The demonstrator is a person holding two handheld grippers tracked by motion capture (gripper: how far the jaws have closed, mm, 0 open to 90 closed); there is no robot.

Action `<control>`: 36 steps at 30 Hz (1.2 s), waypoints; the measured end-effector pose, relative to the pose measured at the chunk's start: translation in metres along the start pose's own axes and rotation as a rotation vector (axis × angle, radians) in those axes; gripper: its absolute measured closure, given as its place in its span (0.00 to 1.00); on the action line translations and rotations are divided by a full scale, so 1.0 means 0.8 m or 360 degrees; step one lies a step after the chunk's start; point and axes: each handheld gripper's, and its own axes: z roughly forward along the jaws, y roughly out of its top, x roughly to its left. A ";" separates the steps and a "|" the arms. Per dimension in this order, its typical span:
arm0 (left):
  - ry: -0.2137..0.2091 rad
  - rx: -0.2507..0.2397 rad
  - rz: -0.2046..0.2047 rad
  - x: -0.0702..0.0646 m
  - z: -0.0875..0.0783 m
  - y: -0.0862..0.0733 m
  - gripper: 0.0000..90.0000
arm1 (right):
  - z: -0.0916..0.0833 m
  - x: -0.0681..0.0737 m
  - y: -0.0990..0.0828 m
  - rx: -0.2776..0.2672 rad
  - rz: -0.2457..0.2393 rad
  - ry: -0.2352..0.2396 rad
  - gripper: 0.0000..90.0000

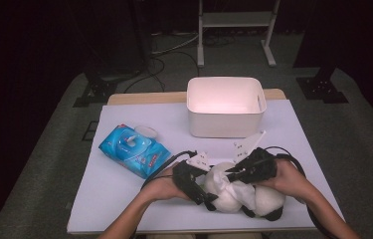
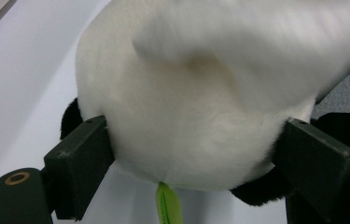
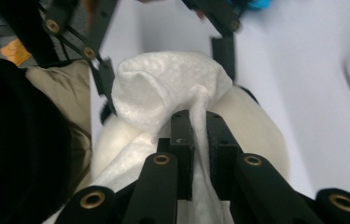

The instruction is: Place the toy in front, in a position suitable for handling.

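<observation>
A white plush toy with black ears and limbs lies near the table's front edge. My left gripper is shut on its round white head, with both wide-set pads pressed into the fur. A green tag hangs below the head. My right gripper is shut on a white wet wipe, which drapes over the top of the plush. In the right gripper view, the left gripper's fingers flank the head from the far side.
A blue pack of wet wipes lies at the left of the white mat, its lid flipped up. A white plastic bin stands at the back centre. Cables trail from both grippers beside the person's hands.
</observation>
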 end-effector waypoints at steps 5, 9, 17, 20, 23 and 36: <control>-0.0006 0.0009 -0.0006 0.000 0.000 -0.001 0.14 | -0.018 -0.011 -0.021 0.0028 0.0078 -0.0062 0.92; -0.0011 0.0012 -0.0007 0.000 -0.001 0.000 0.14 | -0.032 -0.017 -0.039 0.0049 0.0132 -0.0109 0.91; -0.0045 0.0009 -0.0029 0.001 -0.006 0.001 0.12 | -0.041 -0.016 -0.065 -0.0003 0.0193 -0.0124 0.92; -0.0053 -0.0025 -0.0046 0.001 -0.011 0.004 0.12 | -0.040 -0.008 -0.066 -0.0017 0.0177 -0.0122 0.92; -0.0049 -0.0025 -0.0050 0.003 -0.012 0.007 0.11 | -0.039 0.000 -0.067 -0.0031 0.0152 -0.0114 0.92; -0.0089 -0.0009 -0.0006 0.002 0.003 0.008 0.15 | -0.028 0.011 -0.042 -0.0001 0.0083 -0.0068 0.92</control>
